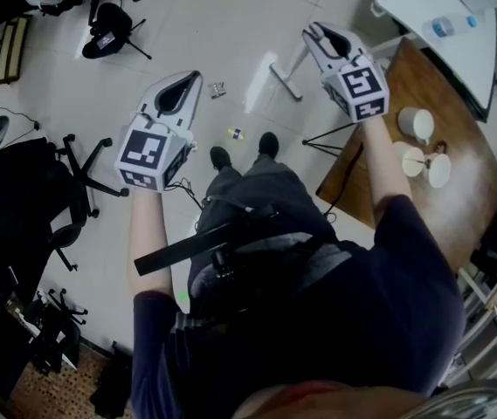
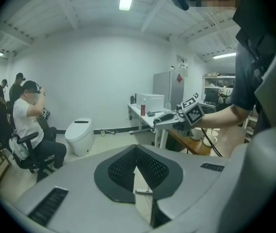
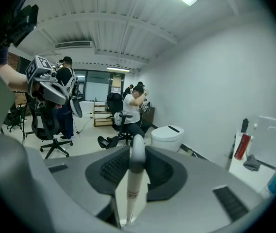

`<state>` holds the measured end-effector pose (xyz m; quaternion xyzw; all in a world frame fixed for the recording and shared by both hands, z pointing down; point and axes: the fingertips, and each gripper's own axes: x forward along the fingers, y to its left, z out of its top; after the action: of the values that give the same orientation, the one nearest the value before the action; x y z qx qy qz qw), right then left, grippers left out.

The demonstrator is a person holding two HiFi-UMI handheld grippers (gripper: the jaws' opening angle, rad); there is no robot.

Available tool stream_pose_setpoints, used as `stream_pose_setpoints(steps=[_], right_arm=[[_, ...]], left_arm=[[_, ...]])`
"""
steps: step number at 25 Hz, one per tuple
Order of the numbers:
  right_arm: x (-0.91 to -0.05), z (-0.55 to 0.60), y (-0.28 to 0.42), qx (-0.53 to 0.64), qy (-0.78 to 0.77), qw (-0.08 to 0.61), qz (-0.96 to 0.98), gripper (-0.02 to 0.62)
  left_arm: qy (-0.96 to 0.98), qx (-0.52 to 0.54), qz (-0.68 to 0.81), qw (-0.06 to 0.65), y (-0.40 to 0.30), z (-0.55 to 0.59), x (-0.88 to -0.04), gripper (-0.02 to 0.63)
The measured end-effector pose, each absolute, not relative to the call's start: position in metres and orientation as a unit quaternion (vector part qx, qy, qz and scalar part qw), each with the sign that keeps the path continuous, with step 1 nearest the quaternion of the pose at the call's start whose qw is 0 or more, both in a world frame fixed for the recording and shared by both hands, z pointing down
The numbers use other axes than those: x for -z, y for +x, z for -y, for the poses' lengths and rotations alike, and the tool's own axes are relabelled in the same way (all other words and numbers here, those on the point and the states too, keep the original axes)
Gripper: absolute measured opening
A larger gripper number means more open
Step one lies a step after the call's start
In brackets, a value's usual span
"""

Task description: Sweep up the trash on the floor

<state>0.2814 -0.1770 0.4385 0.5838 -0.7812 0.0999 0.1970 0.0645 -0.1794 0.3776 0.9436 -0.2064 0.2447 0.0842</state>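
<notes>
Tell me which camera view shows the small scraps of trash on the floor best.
The head view: it looks down on the pale floor, where small scraps of trash lie ahead of the person's shoes. Both gripper views look across the room and show none of it.

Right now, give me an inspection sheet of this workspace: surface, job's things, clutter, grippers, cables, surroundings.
Surface: pale floor.
Job's things: small scraps lie by the feet; white handle.
Clutter: cups on wooden table.
Grippers: left gripper shut, empty; right gripper shut on the white handle.
Cables: black cable hangs under the right arm.
Surroundings: office chair, seated person.
</notes>
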Motion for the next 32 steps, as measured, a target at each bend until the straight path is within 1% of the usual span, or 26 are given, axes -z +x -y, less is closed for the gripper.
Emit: stream_pose_setpoints(steps=[5,14,15,16,17,21,22,23,32], right_arm=[[-0.409,0.209,0.245,-0.08,0.57,0.186,0.797,0.112],[-0.375,0.256,0.167,-0.07,0.569,0.185,0.798,0.111],[-0.372,0.263,0.16,-0.073,0.572,0.181,0.797,0.111],[-0.37,0.271,0.151,-0.074,0.573,0.177,0.797,0.112],[-0.368,0.28,0.142,-0.073,0.573,0.172,0.798,0.111],[-0.363,0.303,0.102,-0.068,0.571,0.163,0.802,0.112],[-0.36,0.307,0.094,-0.066,0.568,0.163,0.804,0.112],[-0.355,0.311,0.086,-0.064,0.565,0.16,0.807,0.112],[-0.317,0.326,0.039,-0.038,0.511,0.128,0.849,0.112]], left_arm=[[0.95,-0.238,0.183,0.083,0.048,0.194,-0.384,0.0],[0.974,-0.212,0.063,0.054,0.054,0.244,-0.402,0.002],[0.974,-0.215,0.048,0.05,0.054,0.251,-0.405,0.015],[0.973,-0.221,0.035,0.049,0.053,0.259,-0.408,0.083],[0.972,-0.228,0.024,0.046,0.05,0.265,-0.413,0.106],[0.97,-0.239,-0.01,0.035,0.042,0.281,-0.432,0.11],[0.97,-0.24,-0.016,0.033,0.042,0.285,-0.436,0.146],[0.97,-0.241,-0.021,0.032,0.043,0.288,-0.44,0.155],[0.972,-0.233,-0.014,-0.006,0.053,0.311,-0.438,0.153]])
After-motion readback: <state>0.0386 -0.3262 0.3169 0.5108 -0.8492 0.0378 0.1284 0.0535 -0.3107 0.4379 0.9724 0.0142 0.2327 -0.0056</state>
